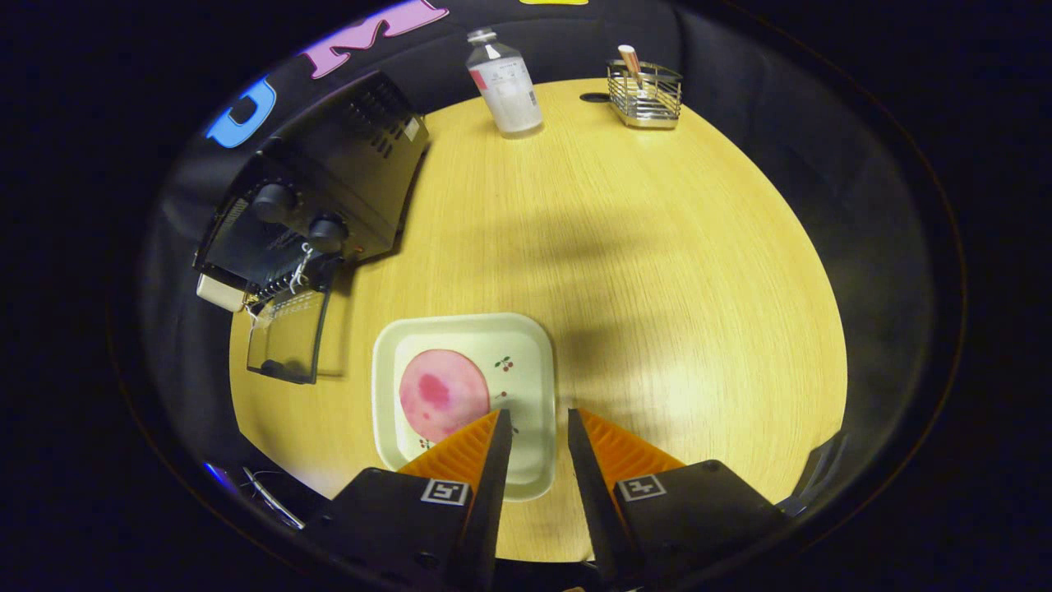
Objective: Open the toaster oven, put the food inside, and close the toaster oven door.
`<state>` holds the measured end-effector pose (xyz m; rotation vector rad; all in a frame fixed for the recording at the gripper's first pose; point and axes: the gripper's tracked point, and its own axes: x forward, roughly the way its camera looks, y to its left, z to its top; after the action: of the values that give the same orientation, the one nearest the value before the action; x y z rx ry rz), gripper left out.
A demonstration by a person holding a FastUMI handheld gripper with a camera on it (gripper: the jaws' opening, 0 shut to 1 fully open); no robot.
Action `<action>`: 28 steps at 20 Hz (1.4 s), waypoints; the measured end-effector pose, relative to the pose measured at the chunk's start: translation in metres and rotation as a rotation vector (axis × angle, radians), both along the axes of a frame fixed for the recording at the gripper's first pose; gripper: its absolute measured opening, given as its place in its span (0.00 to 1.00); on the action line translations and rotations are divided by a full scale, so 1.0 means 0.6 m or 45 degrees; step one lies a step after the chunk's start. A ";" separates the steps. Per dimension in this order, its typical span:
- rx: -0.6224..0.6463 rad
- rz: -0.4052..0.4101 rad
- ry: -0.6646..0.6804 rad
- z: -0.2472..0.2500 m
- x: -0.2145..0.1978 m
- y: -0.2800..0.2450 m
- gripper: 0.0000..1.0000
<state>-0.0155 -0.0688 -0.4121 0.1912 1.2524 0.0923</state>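
A black toaster oven (329,185) stands at the far left of the round wooden table (657,271), its glass door (283,333) folded down open onto the tabletop. A round pink slice of food (442,393) lies on a square pale plate (526,362) just ahead of my fingers, its near edge by the left fingertip. My gripper (538,415) hovers above the plate's right side, open with a narrow gap and nothing between the fingers.
A clear plastic bottle (505,82) with a white label stands at the table's far edge. A wire basket (646,94) holding a stick-like item sits to its right. Bare tabletop stretches right of the plate.
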 end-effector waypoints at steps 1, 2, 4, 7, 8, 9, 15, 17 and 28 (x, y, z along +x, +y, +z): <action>-0.003 0.016 0.017 -0.011 -0.002 0.000 0.45; -0.007 0.028 0.038 -0.018 -0.005 0.001 0.42; 0.005 0.026 0.046 -0.016 0.001 0.000 0.37; 0.011 0.003 0.074 -0.023 -0.001 -0.004 0.34; -0.004 0.004 0.074 -0.024 -0.001 -0.010 0.33; -0.002 0.008 0.075 -0.029 0.000 -0.011 0.25; 0.072 0.017 0.078 -0.026 0.000 -0.006 0.10; 0.164 -0.021 0.094 -0.025 -0.006 0.002 0.06; 0.497 -0.411 0.050 -0.008 -0.030 0.018 0.06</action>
<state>-0.0334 -0.0581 -0.4169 0.7323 1.2184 0.0529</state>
